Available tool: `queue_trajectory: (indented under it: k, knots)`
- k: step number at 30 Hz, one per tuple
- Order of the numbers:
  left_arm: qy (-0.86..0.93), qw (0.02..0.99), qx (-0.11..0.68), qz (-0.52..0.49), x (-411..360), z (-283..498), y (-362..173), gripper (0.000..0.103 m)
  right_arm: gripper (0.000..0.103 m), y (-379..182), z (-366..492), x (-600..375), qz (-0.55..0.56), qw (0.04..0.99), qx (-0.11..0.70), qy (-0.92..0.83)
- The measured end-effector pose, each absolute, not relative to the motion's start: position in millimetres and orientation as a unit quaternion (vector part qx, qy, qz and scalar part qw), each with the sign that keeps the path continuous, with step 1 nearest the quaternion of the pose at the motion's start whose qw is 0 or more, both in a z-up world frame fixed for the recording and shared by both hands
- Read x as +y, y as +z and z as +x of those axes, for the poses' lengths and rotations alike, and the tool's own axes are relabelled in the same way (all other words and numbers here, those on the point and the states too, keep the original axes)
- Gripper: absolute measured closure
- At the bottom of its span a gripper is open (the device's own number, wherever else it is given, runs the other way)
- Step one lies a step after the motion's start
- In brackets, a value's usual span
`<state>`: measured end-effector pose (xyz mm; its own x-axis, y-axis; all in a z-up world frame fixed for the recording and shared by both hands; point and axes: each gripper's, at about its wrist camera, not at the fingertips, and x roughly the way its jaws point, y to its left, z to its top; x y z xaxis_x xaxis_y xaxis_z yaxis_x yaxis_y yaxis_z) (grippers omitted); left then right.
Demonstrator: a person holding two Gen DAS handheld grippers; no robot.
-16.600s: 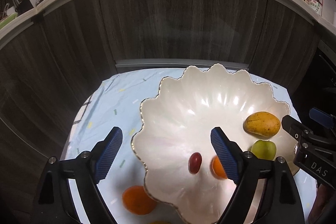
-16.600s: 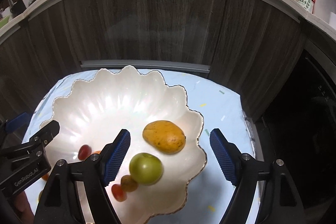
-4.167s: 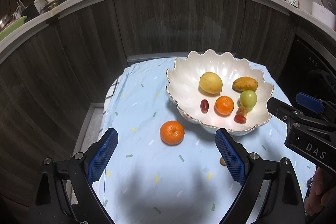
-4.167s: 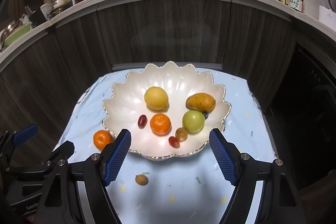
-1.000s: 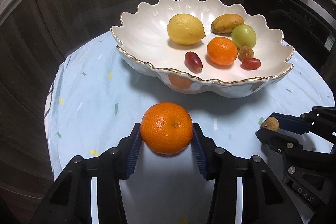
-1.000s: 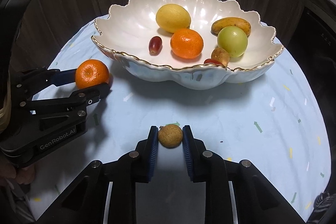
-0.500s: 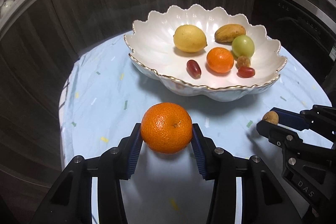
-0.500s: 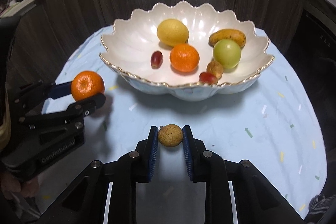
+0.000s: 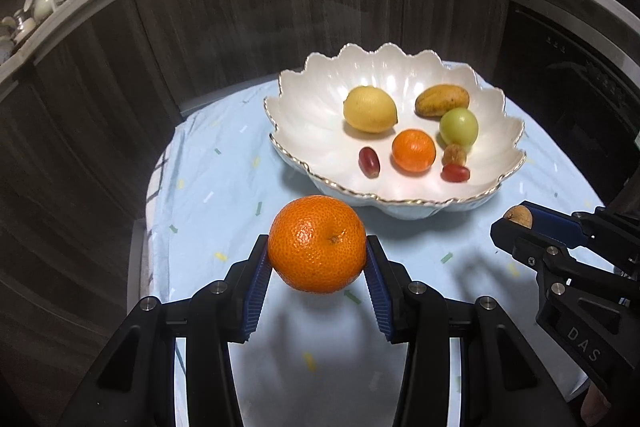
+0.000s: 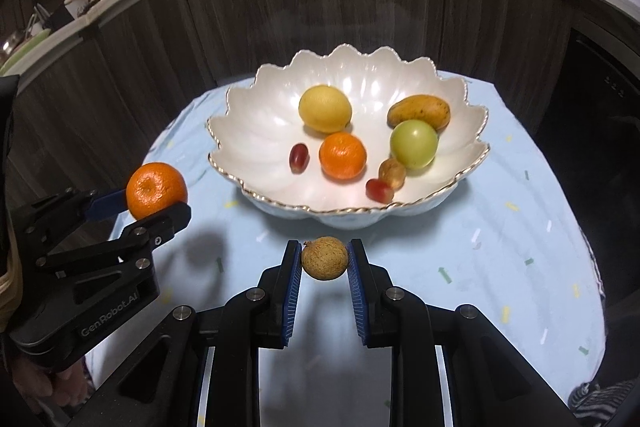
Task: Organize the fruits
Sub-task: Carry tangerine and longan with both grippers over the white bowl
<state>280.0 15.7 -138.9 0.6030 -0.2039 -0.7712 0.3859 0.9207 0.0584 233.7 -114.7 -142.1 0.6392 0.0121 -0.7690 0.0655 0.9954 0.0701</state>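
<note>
The left wrist camera looks forward and down along its own fingers from the near left of the table, facing the far cabinets, with the scalloped bowl (image 9: 400, 201) ahead to the right. The right wrist camera looks from the near middle, lower and closer, bowl (image 10: 348, 213) dead ahead. Both views share the bowl, the blue tablecloth (image 9: 208, 195) and each other's gripper at the edge.

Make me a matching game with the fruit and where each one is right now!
Things:
1. big orange
2. little brown fruit
3. lemon
4. green fruit

Places:
A. in the bowl, touching the mango
B. in the left tongs
C. in the bowl, behind the small orange
D. in the right tongs

Pairs: 1-B, 2-D, 3-C, 4-A
</note>
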Motion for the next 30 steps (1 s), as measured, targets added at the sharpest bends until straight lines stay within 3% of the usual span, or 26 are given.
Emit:
queue_trajectory:
  k: [30]
  knots:
    - [-0.136, 0.911, 0.379, 0.092, -35.1, 287.5, -71.1, 0.058, 0.079, -68.3, 251.5, -179.7, 0.046, 0.934, 0.353, -0.033]
